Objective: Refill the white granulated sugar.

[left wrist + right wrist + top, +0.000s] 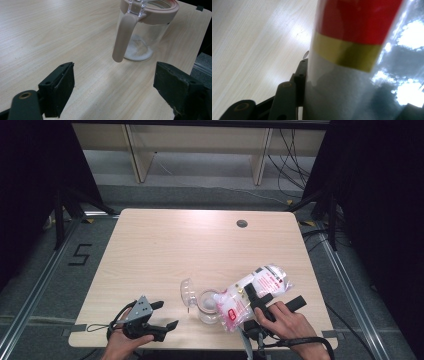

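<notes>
Jar: a clear glass jar point(207, 306) with a pink rim and handle is stood upright near the front edge of the table point(165, 245); a little white powder is seen on its bottom in the left gripper view point(136, 51).
Lid: a clear domed lid point(187, 292) is swung open at the jar's left side.
Bag: a clear plastic bag point(252, 292) of white grains with red print is tilted, its lower end resting at the jar's mouth.
Right gripper point(272, 305): closed on the bag, which is pressed between its jaws; in the right gripper view the bag's red and gold band point(352, 37) is seen against one jaw.
Left gripper point(161, 316): held wide, nothing between its jaws, left of the jar and apart from it.
Table: pale wood, with a dark round hole point(242, 223) near the far edge.
</notes>
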Demonstrator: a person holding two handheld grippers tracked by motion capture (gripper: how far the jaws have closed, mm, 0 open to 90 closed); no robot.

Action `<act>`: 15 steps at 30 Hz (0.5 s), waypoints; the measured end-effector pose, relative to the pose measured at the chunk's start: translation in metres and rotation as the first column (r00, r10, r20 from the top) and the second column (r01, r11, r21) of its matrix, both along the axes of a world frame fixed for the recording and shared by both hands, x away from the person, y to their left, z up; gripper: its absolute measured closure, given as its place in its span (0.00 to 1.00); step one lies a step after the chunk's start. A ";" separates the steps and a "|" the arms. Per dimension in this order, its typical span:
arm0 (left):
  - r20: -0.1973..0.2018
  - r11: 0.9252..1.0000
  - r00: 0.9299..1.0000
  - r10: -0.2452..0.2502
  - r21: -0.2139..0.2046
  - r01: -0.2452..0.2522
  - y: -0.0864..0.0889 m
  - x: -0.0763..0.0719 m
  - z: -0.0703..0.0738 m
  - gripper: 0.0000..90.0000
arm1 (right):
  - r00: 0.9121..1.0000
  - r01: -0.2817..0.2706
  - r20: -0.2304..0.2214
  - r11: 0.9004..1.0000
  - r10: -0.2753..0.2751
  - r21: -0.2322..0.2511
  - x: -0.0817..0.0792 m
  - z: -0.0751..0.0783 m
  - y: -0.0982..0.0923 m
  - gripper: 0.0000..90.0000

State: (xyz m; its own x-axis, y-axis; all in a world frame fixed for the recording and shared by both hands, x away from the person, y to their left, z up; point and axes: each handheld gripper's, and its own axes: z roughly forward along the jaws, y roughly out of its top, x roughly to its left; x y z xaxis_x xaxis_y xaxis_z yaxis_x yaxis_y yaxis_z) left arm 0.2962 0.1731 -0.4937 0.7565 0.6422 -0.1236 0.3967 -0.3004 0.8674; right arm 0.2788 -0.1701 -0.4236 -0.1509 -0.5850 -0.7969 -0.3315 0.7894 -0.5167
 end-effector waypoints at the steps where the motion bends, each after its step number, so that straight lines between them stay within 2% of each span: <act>1: 0.001 1.000 1.000 -0.001 0.001 0.001 0.000 0.000 0.000 0.18 | 1.000 0.002 -0.001 1.000 -0.002 0.004 0.000 0.000 0.000 0.65; 15: 0.001 1.000 1.000 0.005 0.003 -0.005 0.000 -0.001 0.000 0.18 | 1.000 0.003 0.000 1.000 -0.003 -0.004 0.000 0.001 0.000 0.65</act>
